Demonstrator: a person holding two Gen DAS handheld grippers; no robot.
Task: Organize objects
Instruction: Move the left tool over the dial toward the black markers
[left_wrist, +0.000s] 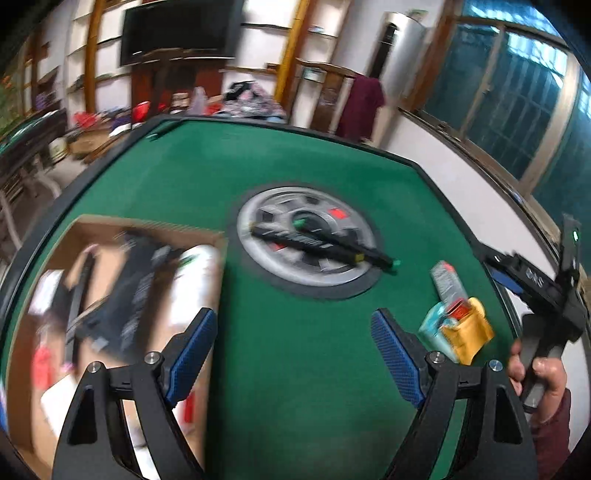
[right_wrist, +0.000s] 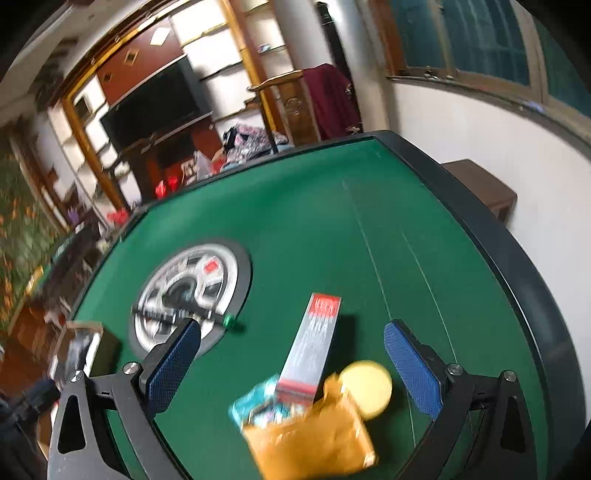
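Both your claws are spread wide with nothing between the pads. The left claw (left_wrist: 293, 347) hangs over bare green felt on the desk (left_wrist: 295, 177), and the right claw (right_wrist: 291, 363) sits above the little pile of stuff at the desk's near side.

That pile: a long silver box with red ends (right_wrist: 314, 350) lying flat, its near end resting on a teal packet (right_wrist: 258, 406), a mustard-yellow pouch (right_wrist: 314, 439) on top of both, and a round pale-yellow thing (right_wrist: 365, 387) just beside the pouch. It's blurry, so I can't say what the round thing is, maybe a lid or a puff.

In the middle of the desk there's the round silver hub (left_wrist: 306, 240) with a black pen-like stick with a green tip (left_wrist: 325, 245) lying across it.

On the left side of the desk sits an open cardboard box (left_wrist: 147, 225) already holding things: something black, a white bottle-ish shape, some red bits. All smeared, can't tell more.

From the left wrist view your right hand (left_wrist: 539, 373) shows at the right edge, gripping the handle of its claw.
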